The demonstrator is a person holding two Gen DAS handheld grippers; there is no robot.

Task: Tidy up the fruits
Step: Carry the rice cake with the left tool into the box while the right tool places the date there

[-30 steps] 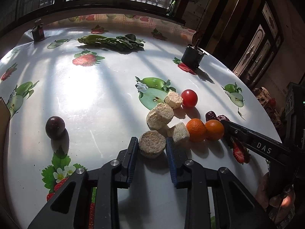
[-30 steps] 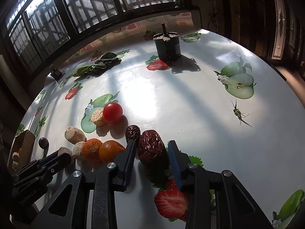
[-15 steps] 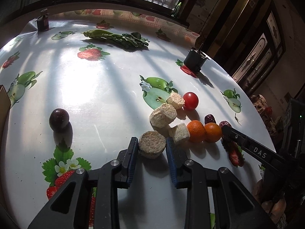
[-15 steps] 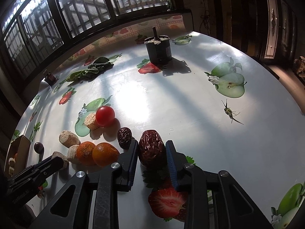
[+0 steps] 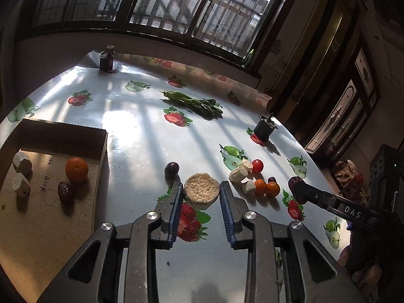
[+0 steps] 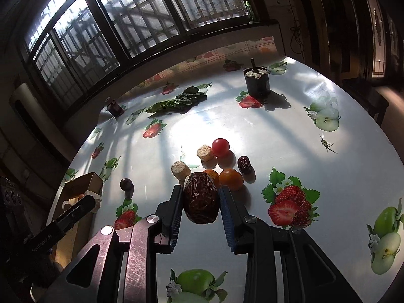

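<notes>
Left claw: my left gripper [image 5: 201,194] is clamped on the tan puffed cake [image 5: 201,191], both blue pads pressing its sides, lifted clear of the table [image 5: 141,136].
Right claw: my right gripper [image 6: 201,197] is closed on the big wrinkled date [image 6: 201,198], carried above the cloth.
Left view only: I see inside the cardboard box [image 5: 58,131] at 9 o'clock; it holds an orange [image 5: 76,169], a small date [image 5: 65,189] and two pale chunks [image 5: 22,162]. The right view shows just its corner [image 6: 83,180].
Right view only: the insect print [image 6: 325,142] at 2 o'clock and the far right rim of the table show only here.
Remaining fruit: two mandarins [image 5: 267,188], a cherry tomato [image 5: 257,165], a small date [image 5: 272,179] and three pale chunks [image 5: 238,175] sit clustered at 1 o'clock from my left claw; a dark plum [image 5: 172,169] lies at 11 o'clock, just beyond its left finger.
Change: a second ago both claws were down at table level with the cake and date resting on the cloth; now both are raised, and the box has come into the left view.
Room: open cloth lies between the plum and the box wall; greens [image 5: 194,103] and two dark pots [image 5: 263,127] sit well away toward 12 o'clock.
</notes>
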